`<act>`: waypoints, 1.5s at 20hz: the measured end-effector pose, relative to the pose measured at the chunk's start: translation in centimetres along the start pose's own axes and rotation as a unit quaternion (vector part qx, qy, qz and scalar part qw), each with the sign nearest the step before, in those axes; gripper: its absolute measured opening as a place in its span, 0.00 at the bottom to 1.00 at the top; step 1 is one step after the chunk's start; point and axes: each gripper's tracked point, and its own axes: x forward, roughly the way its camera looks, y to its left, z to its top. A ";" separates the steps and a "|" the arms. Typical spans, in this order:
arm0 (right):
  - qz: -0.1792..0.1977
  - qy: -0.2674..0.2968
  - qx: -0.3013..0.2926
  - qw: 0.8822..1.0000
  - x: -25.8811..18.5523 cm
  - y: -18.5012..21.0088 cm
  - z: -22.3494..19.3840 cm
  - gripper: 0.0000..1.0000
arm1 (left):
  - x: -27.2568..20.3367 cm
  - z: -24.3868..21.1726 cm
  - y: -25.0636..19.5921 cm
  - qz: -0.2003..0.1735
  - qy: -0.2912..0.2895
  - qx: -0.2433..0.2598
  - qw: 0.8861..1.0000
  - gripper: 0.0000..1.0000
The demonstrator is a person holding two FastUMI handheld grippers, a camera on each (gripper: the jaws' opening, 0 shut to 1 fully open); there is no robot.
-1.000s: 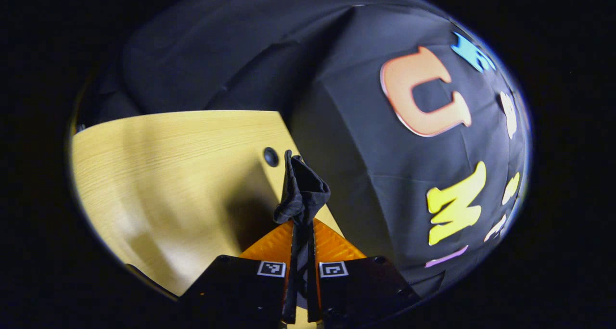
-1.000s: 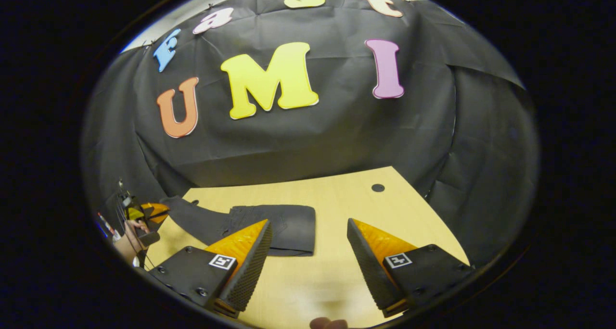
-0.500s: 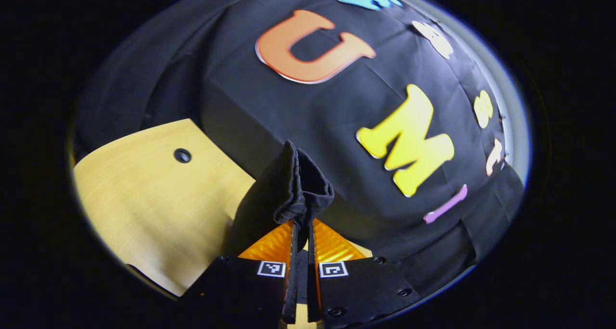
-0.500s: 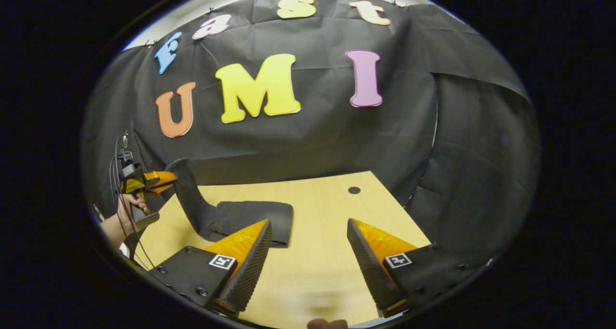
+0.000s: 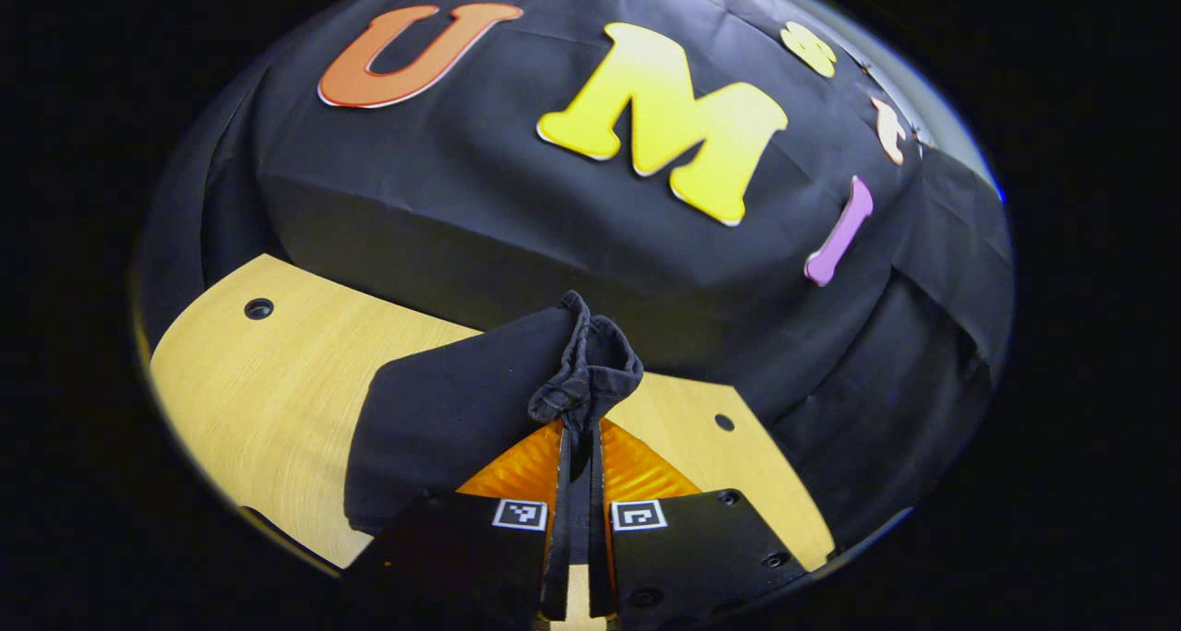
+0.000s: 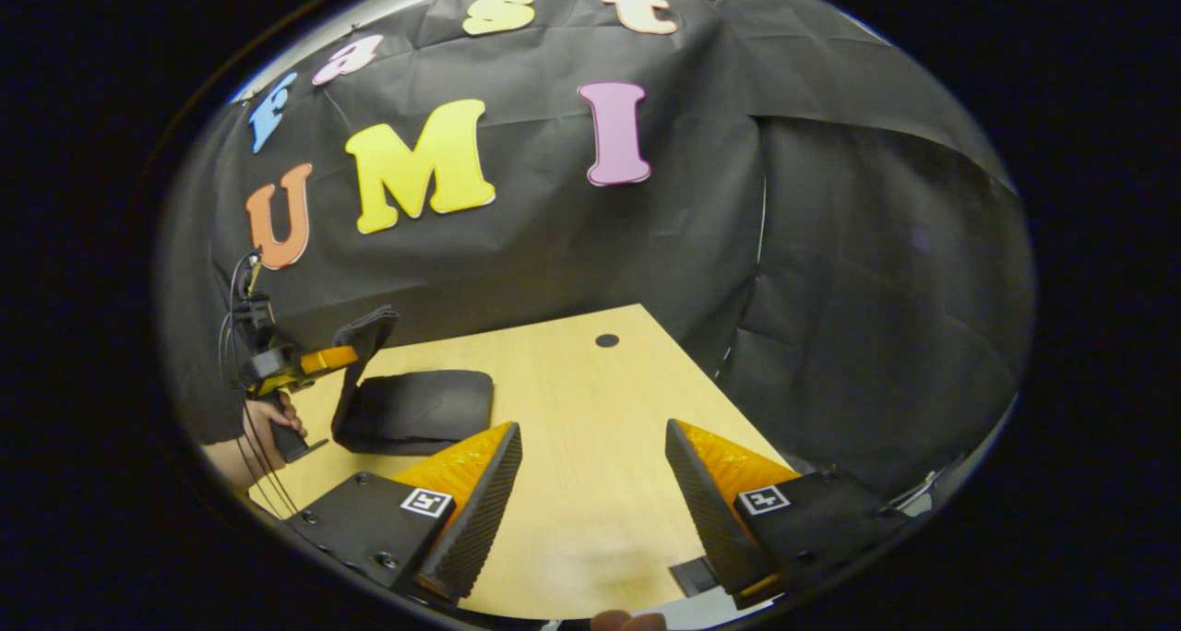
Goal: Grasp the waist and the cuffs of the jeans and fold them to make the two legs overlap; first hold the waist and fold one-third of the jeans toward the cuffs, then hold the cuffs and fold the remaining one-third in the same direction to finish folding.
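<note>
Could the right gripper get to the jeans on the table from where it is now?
Probably yes. The right gripper is open and holds nothing, with bare table between it and the jeans; the left gripper grips only their raised end.

Dark jeans (image 6: 415,410), partly folded on the wooden table (image 6: 590,410); the cuff end (image 5: 586,373) (bunched, pinched between closed fingers) is raised steeply above the flat stacked layers.
</note>
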 end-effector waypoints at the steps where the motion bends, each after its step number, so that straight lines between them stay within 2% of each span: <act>1: -0.003 0.006 -0.002 1.000 0.1 -0.2 -0.4 0.96 | 0.6 -1.3 -0.5 0.000 0.006 0.014 1.000 0.12; 4: -0.015 0.017 -0.015 1.000 0.8 -0.5 -0.9 0.93 | 2.1 -4.7 -1.1 -0.003 0.024 0.047 0.999 0.12; 5: -0.016 0.021 -0.017 0.999 0.7 -0.6 -1.3 0.96 | 2.6 -5.5 -1.2 -0.003 0.028 0.056 0.998 0.12; 7: -0.016 0.027 -0.021 0.999 0.8 -0.5 -1.5 0.93 | 3.6 -7.3 -1.5 -0.006 0.038 0.059 0.998 0.13; 8: -0.015 0.029 -0.024 0.999 0.9 -0.3 -1.5 0.96 | 3.9 -8.3 -1.6 -0.008 0.045 0.055 0.997 0.14; 13: -0.005 0.031 -0.030 0.999 1.9 0.9 -1.2 0.96 | 4.3 -10.8 -1.0 0.000 0.068 0.008 0.998 0.20; 16: 0.005 0.030 -0.031 0.999 2.4 1.6 -1.0 0.96 | 4.1 -10.9 -1.8 -0.011 0.070 -0.002 0.998 0.31; 17: 0.011 0.031 -0.031 0.999 2.4 1.9 -1.1 0.96 | 3.9 -10.7 -2.1 -0.016 0.070 -0.003 0.997 0.48; 18: 0.016 0.030 -0.031 0.999 2.5 2.1 -1.0 0.96 | 3.7 -10.7 -3.2 -0.036 0.074 -0.013 0.997 0.40; 19: 0.021 0.030 -0.031 0.999 2.5 2.3 -1.0 0.96 | 3.8 -10.6 -4.3 -0.049 0.075 -0.018 0.996 0.70; 20: 0.023 0.030 -0.031 0.999 2.6 2.5 -0.8 0.96 | 3.1 -10.5 -4.5 -0.046 0.077 -0.009 0.996 1.00; 25: 0.049 0.004 -0.037 0.998 2.5 4.2 1.3 0.96 | 0.2 -8.2 -6.0 -0.057 0.065 -0.005 0.996 0.99; 27: 0.068 -0.014 -0.050 0.996 2.8 6.0 2.5 0.93 | -2.3 -4.8 -6.7 -0.066 0.038 -0.003 0.997 0.99; 28: 0.081 -0.024 -0.058 0.995 2.9 7.2 3.3 0.96 | -3.6 -2.6 -6.8 -0.067 0.019 0.002 0.998 0.99; 30: 0.114 -0.045 -0.057 0.991 3.1 10.2 5.2 0.96 | -6.3 2.5 -6.2 -0.052 -0.031 0.019 0.998 0.98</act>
